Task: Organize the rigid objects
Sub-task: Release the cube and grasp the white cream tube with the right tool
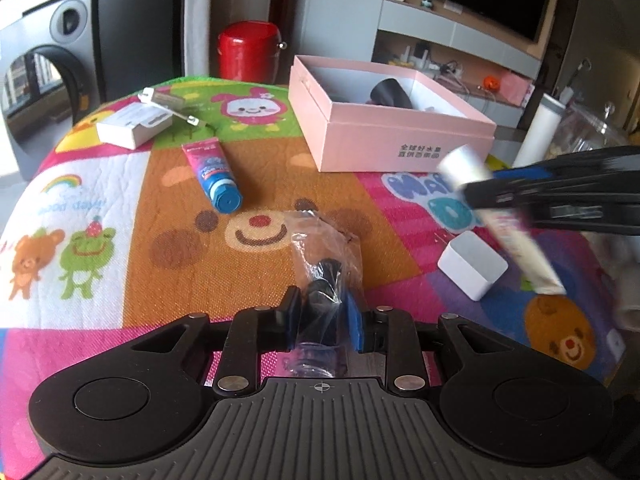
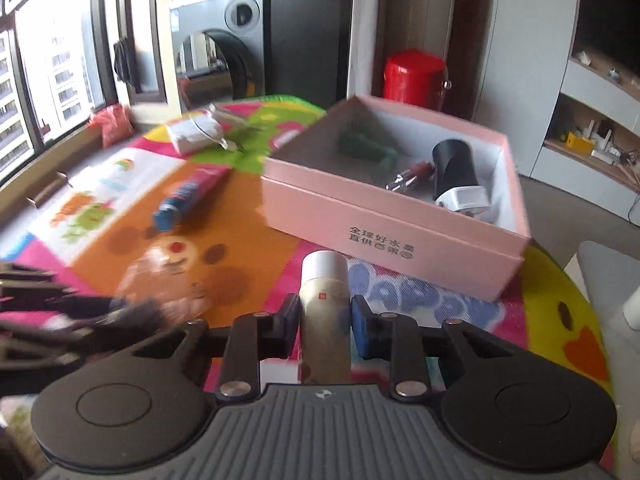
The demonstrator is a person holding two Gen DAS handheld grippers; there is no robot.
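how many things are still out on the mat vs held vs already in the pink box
Lying on the mat: 4 (blue-capped tube, white carton, silver clip, small white box)
Held in hand-held grippers: 2 (bagged black part, white-capped tube)
In the pink box: 3 (green item, lipstick, black-and-white cylinder)
Total: 9

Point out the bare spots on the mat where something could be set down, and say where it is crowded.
Free: the orange bear-face patch between the blue toothpaste tube and the pink box, and the white rainbow panel left of the tube. Crowded: the far left corner with the small white carton, and the near right by the white block, where the right hand-held gripper holds a cream tube.
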